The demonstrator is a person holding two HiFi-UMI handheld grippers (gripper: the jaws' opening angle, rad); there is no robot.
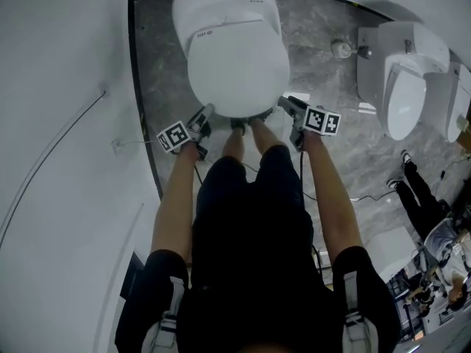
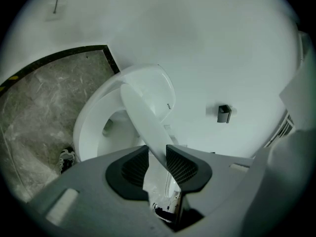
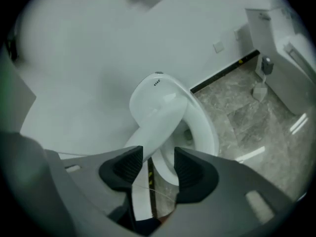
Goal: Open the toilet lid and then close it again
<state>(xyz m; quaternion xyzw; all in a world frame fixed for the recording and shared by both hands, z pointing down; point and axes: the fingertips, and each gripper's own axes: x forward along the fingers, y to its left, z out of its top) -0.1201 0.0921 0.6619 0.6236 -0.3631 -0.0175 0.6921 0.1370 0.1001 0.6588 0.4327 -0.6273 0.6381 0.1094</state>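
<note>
A white toilet (image 1: 221, 6) stands against the wall, and its lid (image 1: 235, 65) is tilted above the seat. In the left gripper view the lid (image 2: 143, 117) rises at a slant over the seat ring (image 2: 89, 127) and bowl. My left gripper (image 1: 206, 113) is at the lid's front left edge, and its jaws (image 2: 157, 154) are shut on that thin edge. My right gripper (image 1: 284, 103) is at the front right edge. There the lid (image 3: 158, 110) lies between its jaws (image 3: 159, 161), against one pad with a gap to the other, so it is open.
Another white toilet (image 1: 403, 87) stands at the right, with a small floor fitting (image 1: 341, 48) between the two. A person (image 1: 421, 188) sits low at the right edge. The grey marble floor (image 1: 331, 142) surrounds the toilet. My own shoes (image 1: 246, 126) stand at the bowl's front.
</note>
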